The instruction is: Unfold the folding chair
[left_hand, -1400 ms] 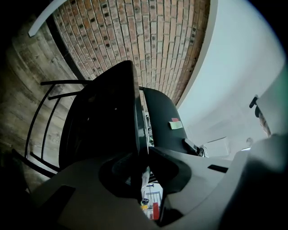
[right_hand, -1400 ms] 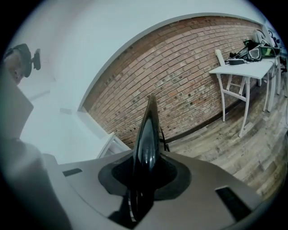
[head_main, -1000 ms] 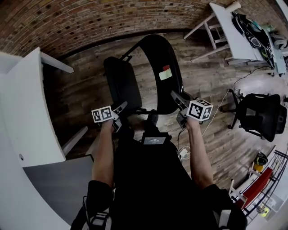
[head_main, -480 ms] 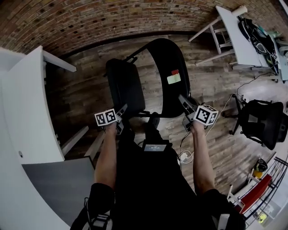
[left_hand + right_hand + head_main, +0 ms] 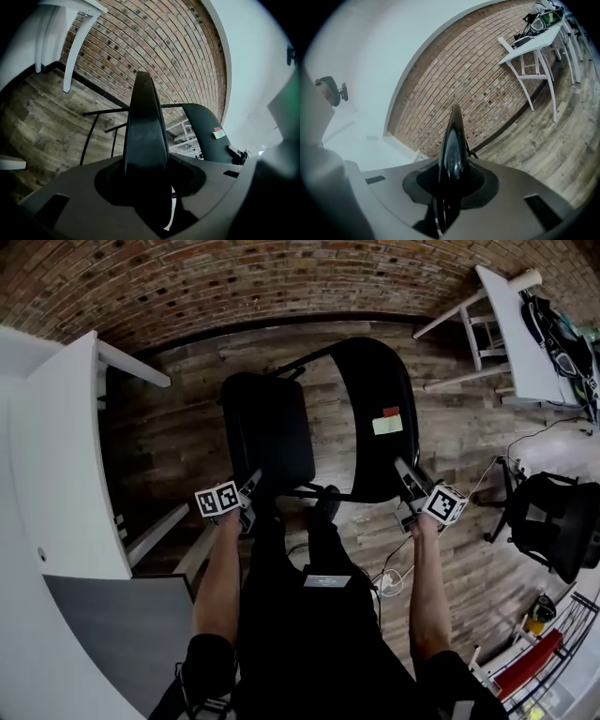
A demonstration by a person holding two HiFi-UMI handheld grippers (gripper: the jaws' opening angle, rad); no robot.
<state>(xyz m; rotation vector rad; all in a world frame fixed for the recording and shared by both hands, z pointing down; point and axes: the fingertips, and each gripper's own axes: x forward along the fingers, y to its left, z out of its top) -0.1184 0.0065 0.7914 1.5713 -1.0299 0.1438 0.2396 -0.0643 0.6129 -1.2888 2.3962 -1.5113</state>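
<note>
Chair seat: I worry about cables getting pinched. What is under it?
Beside the seat only wooden floor and the chair's thin black frame bars show. The floor straight beneath the seat pad is covered by it, so I cannot tell.

Head view steeply downward; gripper views close along chair

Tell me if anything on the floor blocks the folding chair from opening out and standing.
Nothing visible does. The wooden floor under and ahead of the folding chair is bare; the white desk on the left and the white table on the far right stand apart from it.
</note>
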